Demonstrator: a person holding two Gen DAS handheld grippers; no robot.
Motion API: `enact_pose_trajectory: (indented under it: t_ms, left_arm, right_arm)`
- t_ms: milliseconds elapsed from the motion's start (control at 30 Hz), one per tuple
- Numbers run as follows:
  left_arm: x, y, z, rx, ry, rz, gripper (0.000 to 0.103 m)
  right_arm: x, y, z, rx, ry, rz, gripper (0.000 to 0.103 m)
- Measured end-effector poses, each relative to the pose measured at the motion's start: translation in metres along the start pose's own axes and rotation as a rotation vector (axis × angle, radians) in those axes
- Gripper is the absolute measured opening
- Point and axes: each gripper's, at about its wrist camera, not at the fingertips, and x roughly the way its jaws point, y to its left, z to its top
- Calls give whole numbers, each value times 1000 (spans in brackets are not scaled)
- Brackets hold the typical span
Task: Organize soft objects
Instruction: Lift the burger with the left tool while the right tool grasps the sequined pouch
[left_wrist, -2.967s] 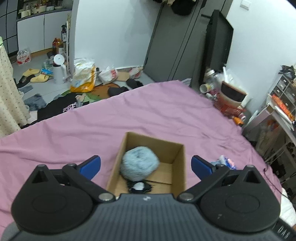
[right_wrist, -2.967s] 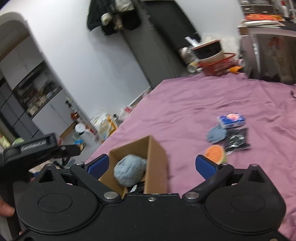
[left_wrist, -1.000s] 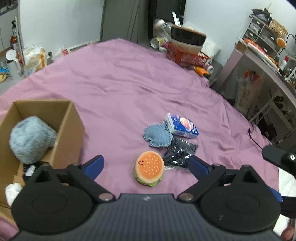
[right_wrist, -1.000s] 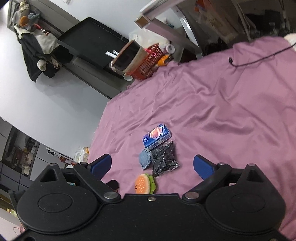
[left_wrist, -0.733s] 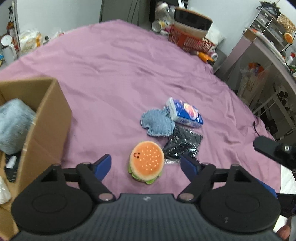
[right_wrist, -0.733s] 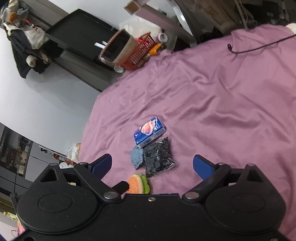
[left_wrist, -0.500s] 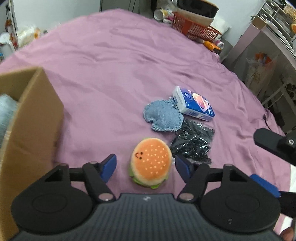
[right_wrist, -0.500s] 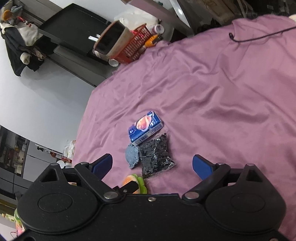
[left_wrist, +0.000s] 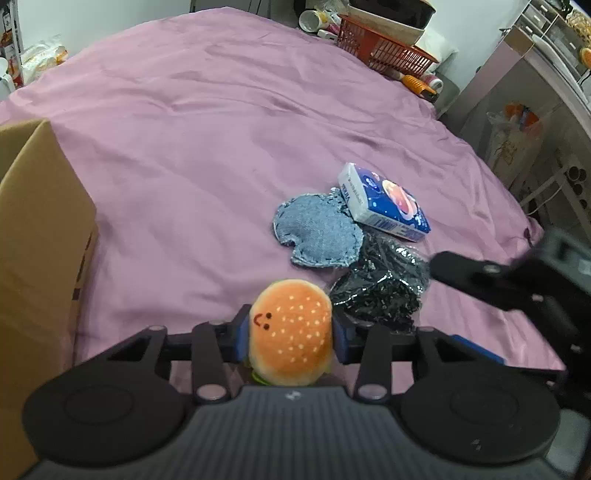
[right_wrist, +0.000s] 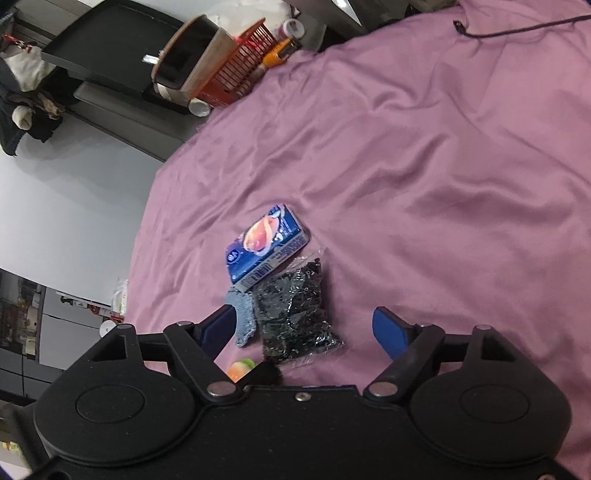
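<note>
The left gripper (left_wrist: 291, 332) has just been closing its jaws, and the blue pads now sit against either side of the burger plush (left_wrist: 291, 332), which rests on the purple bedsheet (left_wrist: 207, 122) between them; the pads appear to press its flanks, though how hard they squeeze is difficult to judge from this angle. Just ahead of these jaws and a little to their right lies the black sequin bag (left_wrist: 380, 291); beyond it, the grey-blue fabric patch (left_wrist: 317, 232) touches the blue tissue pack (left_wrist: 384, 203), whose near edge overlaps the bag. Off to the left of the jaws stands the cardboard box (left_wrist: 40, 236), only its outer wall visible.

The right gripper (right_wrist: 306, 328) has its jaws apart, though they have just been closing a little; nothing is gripped; the sequin bag (right_wrist: 295, 314) lies on the sheet between the two blue pads, nearer the left one, with the fabric patch (right_wrist: 242, 314) beside that left finger and the tissue pack (right_wrist: 264, 245) farther ahead; a sliver of the plush (right_wrist: 240, 369) shows at the base of the jaws.
</note>
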Motion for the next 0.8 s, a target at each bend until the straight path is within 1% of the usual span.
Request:
enact_pose_trajectory:
  t_ms: [67,133,200,300,333,367,433,533,600,667,800]
  left_arm:
    - [-1,2,1,0,4,-14,39]
    - [-4,3,1,0,8,-16,39]
    - [-7,4,1,-7,10,-40,39]
    - [-14,1,0,3,-2,-45,39]
    - [-16,1,0,3,-5,-44,39]
    - [-18,1,0,2,-9,-44,39]
    - [-23,0,-1,5,-15,-42,39]
    - [-31,-1,-3,19,-28,-41,39]
    - [-38,-3,-6,43,-43,-40,39]
    - [-46,-6,-7,60,-58,-39,39]
    - [-64,-7,-11,64,-102,-31,39]
  right_arm:
    - [8,2,0,-6,11,-29,81]
    - [13,4,1,-19,2,-38,81]
    - [15,5,0,-23,-1,-53,78]
    - [20,5,-1,-34,6,-89,61]
    - [21,6,-1,-52,11,-105,52]
    - [22,7,-2,-71,11,-99,43]
    - [19,10,-4,-83,12,-63,30]
    - [12,14,-7,-119,-13,-68,26]
    - [5,14,-7,-115,-19,-55,25]
    - [-4,14,-6,-109,-38,-36,19]
    - [-26,14,-5,-116,-92,-5,17]
